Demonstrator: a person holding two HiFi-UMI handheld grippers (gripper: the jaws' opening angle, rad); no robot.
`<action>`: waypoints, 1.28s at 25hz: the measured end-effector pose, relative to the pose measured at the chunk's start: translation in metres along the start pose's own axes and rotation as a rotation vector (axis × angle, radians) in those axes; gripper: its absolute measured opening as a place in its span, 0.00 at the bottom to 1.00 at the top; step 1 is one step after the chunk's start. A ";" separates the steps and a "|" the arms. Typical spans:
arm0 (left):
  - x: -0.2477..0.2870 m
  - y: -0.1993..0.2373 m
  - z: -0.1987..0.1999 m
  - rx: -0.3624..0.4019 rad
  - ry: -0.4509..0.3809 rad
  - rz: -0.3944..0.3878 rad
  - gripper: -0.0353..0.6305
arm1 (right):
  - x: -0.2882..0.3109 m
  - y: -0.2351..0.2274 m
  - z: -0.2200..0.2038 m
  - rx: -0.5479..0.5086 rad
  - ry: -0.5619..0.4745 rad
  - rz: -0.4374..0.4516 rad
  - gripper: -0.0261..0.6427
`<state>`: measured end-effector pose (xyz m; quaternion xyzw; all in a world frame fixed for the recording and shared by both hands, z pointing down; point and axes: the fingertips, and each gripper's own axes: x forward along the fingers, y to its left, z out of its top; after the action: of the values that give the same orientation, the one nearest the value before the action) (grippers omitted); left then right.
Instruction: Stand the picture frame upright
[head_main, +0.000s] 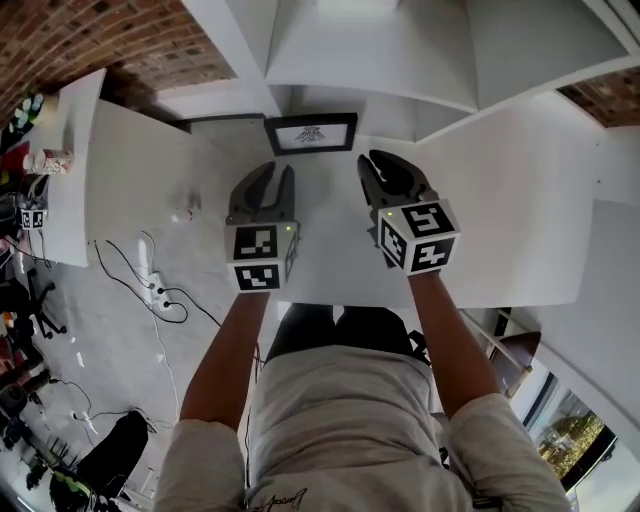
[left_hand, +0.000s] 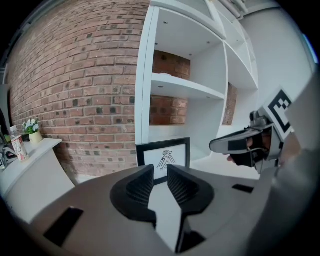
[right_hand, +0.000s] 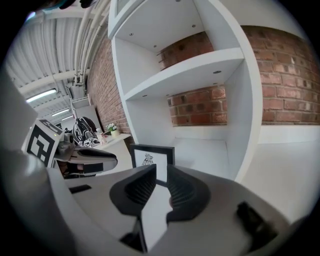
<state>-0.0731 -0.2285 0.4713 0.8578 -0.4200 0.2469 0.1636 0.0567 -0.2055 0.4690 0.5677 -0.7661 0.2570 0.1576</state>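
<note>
A black picture frame (head_main: 311, 133) with a small drawing on white stands upright at the back of the white table (head_main: 520, 200), facing me. It also shows in the left gripper view as the picture frame (left_hand: 163, 158) and in the right gripper view as the picture frame (right_hand: 152, 161). My left gripper (head_main: 279, 172) hovers in front of it, slightly to the left, jaws apart with nothing between them (left_hand: 160, 170). My right gripper (head_main: 378, 160) hovers to the frame's right, also open and empty (right_hand: 161, 170). Neither touches the frame.
A white shelf unit (head_main: 400, 60) rises right behind the frame, against a brick wall (left_hand: 75, 90). A white side counter (head_main: 75, 170) at the left carries a small plant and bottles. A power strip and cables (head_main: 160, 290) lie on the floor at the left.
</note>
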 end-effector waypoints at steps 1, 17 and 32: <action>-0.005 -0.003 0.001 0.005 0.000 -0.002 0.19 | -0.006 0.001 0.000 -0.003 0.003 0.007 0.15; -0.107 -0.066 0.020 -0.017 -0.036 -0.031 0.08 | -0.114 0.025 -0.002 -0.050 0.054 0.114 0.08; -0.150 -0.110 0.016 -0.028 -0.039 -0.047 0.08 | -0.172 0.036 0.000 -0.048 0.030 0.147 0.08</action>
<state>-0.0595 -0.0752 0.3661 0.8699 -0.4061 0.2202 0.1729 0.0755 -0.0616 0.3697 0.5019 -0.8092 0.2578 0.1636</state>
